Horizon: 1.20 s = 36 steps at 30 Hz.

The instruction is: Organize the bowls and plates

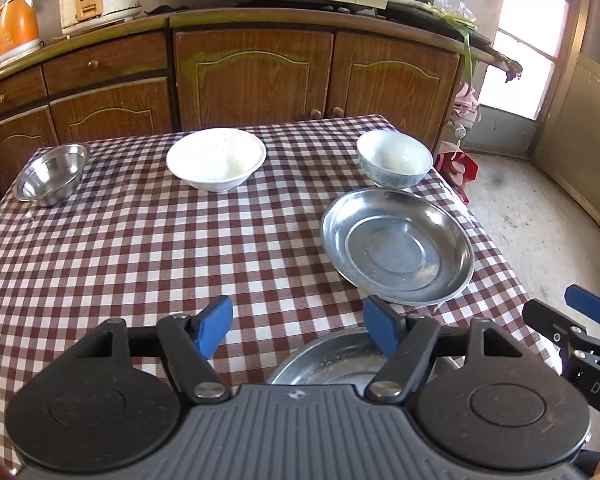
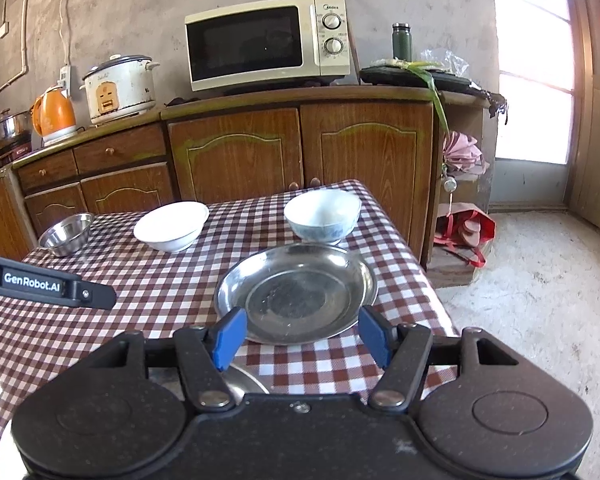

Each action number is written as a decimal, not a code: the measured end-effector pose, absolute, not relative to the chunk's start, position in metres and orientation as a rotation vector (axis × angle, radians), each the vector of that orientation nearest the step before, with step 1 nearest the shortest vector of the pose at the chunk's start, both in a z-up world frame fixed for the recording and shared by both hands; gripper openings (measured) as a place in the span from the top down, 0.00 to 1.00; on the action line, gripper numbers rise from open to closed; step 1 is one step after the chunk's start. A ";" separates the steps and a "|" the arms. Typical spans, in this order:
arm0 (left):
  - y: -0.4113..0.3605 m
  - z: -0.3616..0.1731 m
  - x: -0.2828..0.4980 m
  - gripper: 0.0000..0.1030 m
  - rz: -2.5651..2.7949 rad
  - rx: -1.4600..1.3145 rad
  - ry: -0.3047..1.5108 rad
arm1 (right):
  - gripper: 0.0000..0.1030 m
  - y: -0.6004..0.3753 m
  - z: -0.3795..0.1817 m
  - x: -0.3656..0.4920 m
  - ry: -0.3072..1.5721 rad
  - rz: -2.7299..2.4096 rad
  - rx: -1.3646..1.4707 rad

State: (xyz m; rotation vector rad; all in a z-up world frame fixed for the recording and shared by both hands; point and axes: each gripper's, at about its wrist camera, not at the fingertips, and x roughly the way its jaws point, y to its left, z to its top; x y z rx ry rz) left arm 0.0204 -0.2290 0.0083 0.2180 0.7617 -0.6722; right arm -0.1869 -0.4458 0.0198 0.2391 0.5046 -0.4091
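Note:
On the checked tablecloth (image 1: 140, 240) lie a large steel plate (image 1: 396, 248) (image 2: 296, 292), a wide white bowl (image 1: 216, 158) (image 2: 172, 226), a blue-patterned white bowl (image 1: 394, 162) (image 2: 322, 214) and a small steel bowl (image 1: 52, 174) (image 2: 66, 232). A second steel dish (image 1: 328, 360) (image 2: 240, 380) rests at the near edge, partly hidden below both grippers. My left gripper (image 1: 298, 328) hovers open above it, with nothing between its blue pads. My right gripper (image 2: 302, 334) is open and empty too, just short of the large plate's near rim.
Behind the table stands a wooden cabinet (image 2: 236, 152) carrying a microwave (image 2: 260, 44), a rice cooker (image 2: 118, 88) and an orange kettle (image 2: 54, 116). The table's right edge drops to a concrete floor (image 2: 540, 300), where a red bag (image 2: 466, 228) lies.

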 end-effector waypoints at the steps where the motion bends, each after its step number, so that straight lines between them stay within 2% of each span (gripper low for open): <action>1: -0.231 0.007 0.020 0.28 -0.672 0.223 0.759 | 0.27 -0.448 0.019 -0.187 0.504 -0.411 0.236; 36: -0.274 -0.022 0.053 0.28 -0.652 0.252 0.826 | 0.24 -0.487 0.006 -0.149 0.452 -0.396 0.194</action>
